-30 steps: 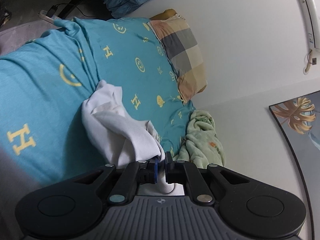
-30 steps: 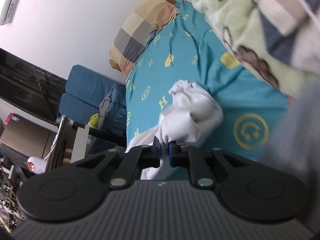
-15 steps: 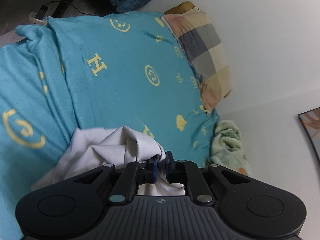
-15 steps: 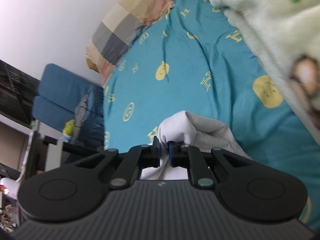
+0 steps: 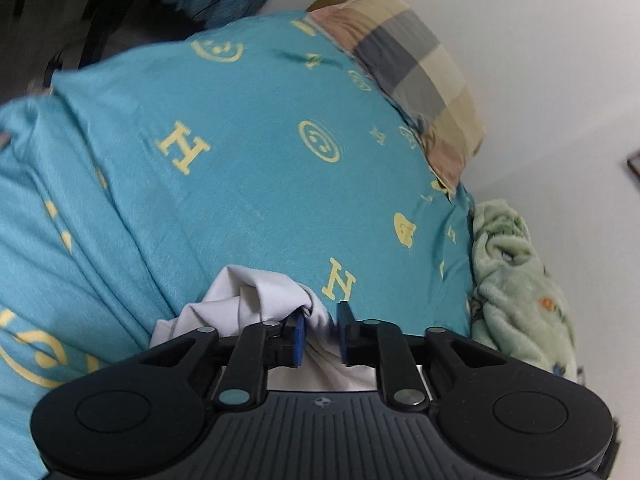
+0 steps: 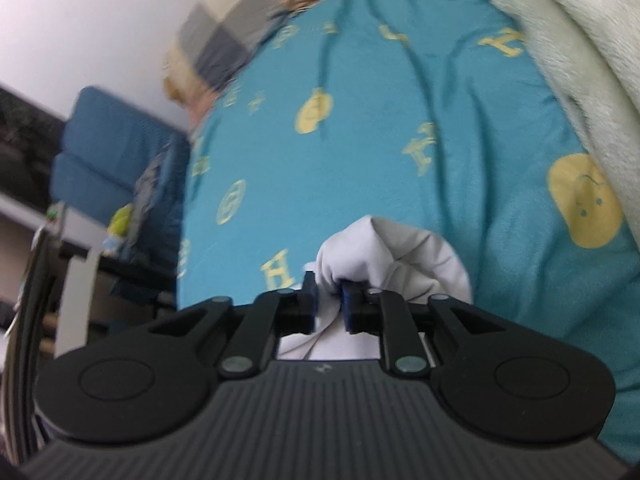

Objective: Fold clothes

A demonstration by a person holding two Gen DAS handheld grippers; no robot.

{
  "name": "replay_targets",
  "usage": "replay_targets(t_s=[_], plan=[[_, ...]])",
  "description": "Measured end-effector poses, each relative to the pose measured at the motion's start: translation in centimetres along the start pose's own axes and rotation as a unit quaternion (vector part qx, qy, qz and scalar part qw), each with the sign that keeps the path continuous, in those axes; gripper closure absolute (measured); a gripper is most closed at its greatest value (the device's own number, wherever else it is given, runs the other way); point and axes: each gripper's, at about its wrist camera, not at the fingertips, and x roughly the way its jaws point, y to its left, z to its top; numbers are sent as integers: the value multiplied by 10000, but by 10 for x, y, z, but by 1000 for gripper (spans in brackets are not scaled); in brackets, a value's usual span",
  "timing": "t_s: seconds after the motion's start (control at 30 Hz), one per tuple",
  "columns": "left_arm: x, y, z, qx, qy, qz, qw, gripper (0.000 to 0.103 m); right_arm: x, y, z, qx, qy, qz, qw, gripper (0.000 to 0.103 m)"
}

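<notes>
– Left wrist view is queried first: what tool state is recorded?

– The left gripper point(image 5: 321, 334) is seen with its jaws parted narrowly. The white garment point(image 5: 264, 296) passes between them, but no firm pinch is apparent. In the right wrist view, the right gripper point(image 6: 329, 298) is closed on a bunched edge of the same garment point(image 6: 400, 252).

– Where is the garment located?

– It is found crumpled at the near edge of the teal bed sheet point(image 5: 240, 180), directly ahead of both tools. The checked pillow point(image 5: 412, 64) lies far, and the green blanket point(image 5: 512, 280) at the right, both well apart from it.

– Which step is judged to be in hand?

– Laying-out is indicated: no flat panel or crease is visible, so folding is judged outstanding.

– What is called for next?

– The cloth is to be spread flat on the bare sheet, with separate edges secured by each tool.
</notes>
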Motion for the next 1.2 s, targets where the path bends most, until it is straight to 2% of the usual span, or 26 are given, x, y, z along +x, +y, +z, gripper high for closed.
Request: replay_targets(t_s=[0.03, 0.07, 0.1, 0.13, 0.27, 0.33, 0.37, 0.43, 0.5, 0.67, 0.77, 1.0, 1.1, 1.2], plan=[[-3, -6, -2, 230, -82, 46, 9997, 69, -4, 2, -1, -73, -2, 127, 9999, 63], [-7, -12, -5, 460, -163, 92, 9988, 55, -8, 4, -3, -135, -26, 231, 9996, 48], [-10, -18, -7, 690, -244, 138, 9972, 44, -11, 7, -4, -223, -64, 305, 9993, 36], [-14, -23, -10, 919, -326, 183, 9951, 41, -15, 11, -6, -336, -115, 350, 9988, 35], [-26, -46, -19, 1795, -611, 362, 9812, 36, -19, 33, -10, -1298, -240, 185, 9911, 35], [-14, -46, -20, 1901, -475, 464, 9795, 36, -12, 44, -14, -2005, -309, -109, 9791, 37], [-7, -45, -21, 1928, -403, 527, 9790, 36, -7, 46, -15, -2302, -329, -258, 9722, 43], [7, -42, -22, 2028, -287, 700, 9763, 36, 7, 44, -18, -2651, -327, -538, 9622, 45], [21, -37, -21, 2110, -150, 867, 9735, 37, 21, 35, -17, -2693, -201, -693, 9604, 56], [44, -23, -22, 2183, 79, 1003, 9707, 37, 41, 19, -17, -2586, 55, -830, 9624, 60], [26, -28, -28, 2243, -13, 918, 9702, 37, 36, 23, -19, -2608, 3, -854, 9616, 60], [-18, -39, -45, 2382, -221, 718, 9683, 37, -8, 38, -39, -2728, -22, -744, 9592, 57], [-33, -45, -59, 2424, -201, 712, 9673, 37, -22, 47, -50, -2976, -58, -794, 9513, 57], [-31, -47, -72, 2514, -81, 799, 9646, 37, -20, 46, -56, -2932, 47, -821, 9525, 58]])
